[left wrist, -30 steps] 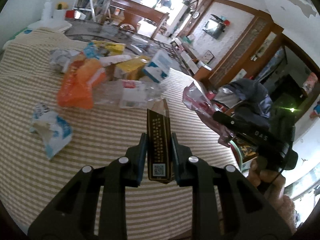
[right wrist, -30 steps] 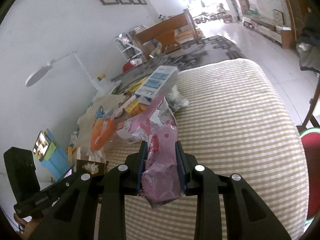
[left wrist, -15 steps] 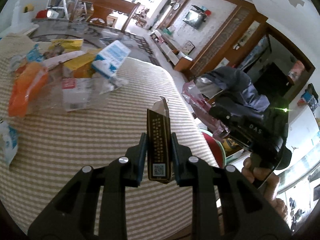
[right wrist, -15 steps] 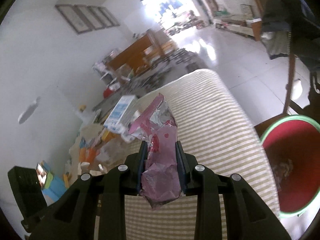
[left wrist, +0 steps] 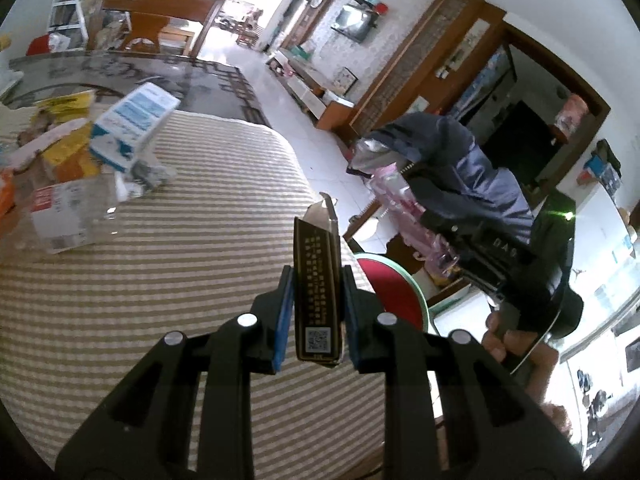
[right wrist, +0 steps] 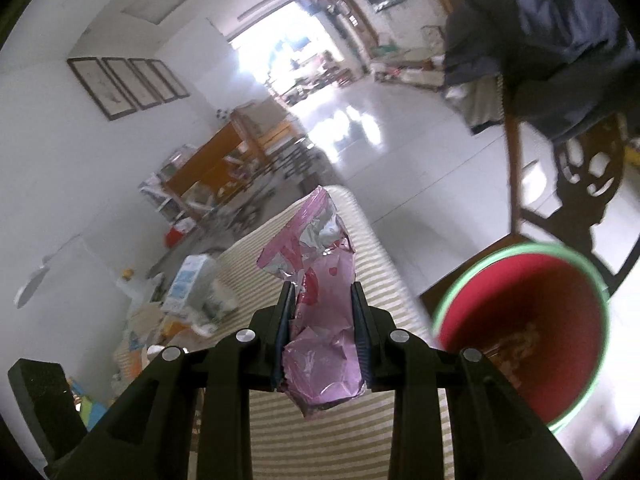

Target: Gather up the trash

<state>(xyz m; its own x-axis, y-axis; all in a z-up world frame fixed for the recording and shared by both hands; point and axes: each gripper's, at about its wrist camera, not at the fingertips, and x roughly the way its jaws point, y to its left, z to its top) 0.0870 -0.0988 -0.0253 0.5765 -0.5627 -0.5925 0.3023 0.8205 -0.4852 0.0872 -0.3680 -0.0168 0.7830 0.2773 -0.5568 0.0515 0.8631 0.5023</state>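
Both grippers have swung from the litter pile toward the red bin (right wrist: 524, 336). Left fingers (left wrist: 285, 312) clamp a dark carton (left wrist: 317, 284); right fingers (right wrist: 285, 320) pinch a pink wrapper (right wrist: 320, 312). Neither is dropped yet, and more litter (left wrist: 80, 160) waits on the striped desk (left wrist: 160, 280).

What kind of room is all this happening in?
Most likely a home's living or dining room: a wall-mounted television, framed pictures in a row, wooden furniture, and a table under a striped cloth strewn with wrappers.
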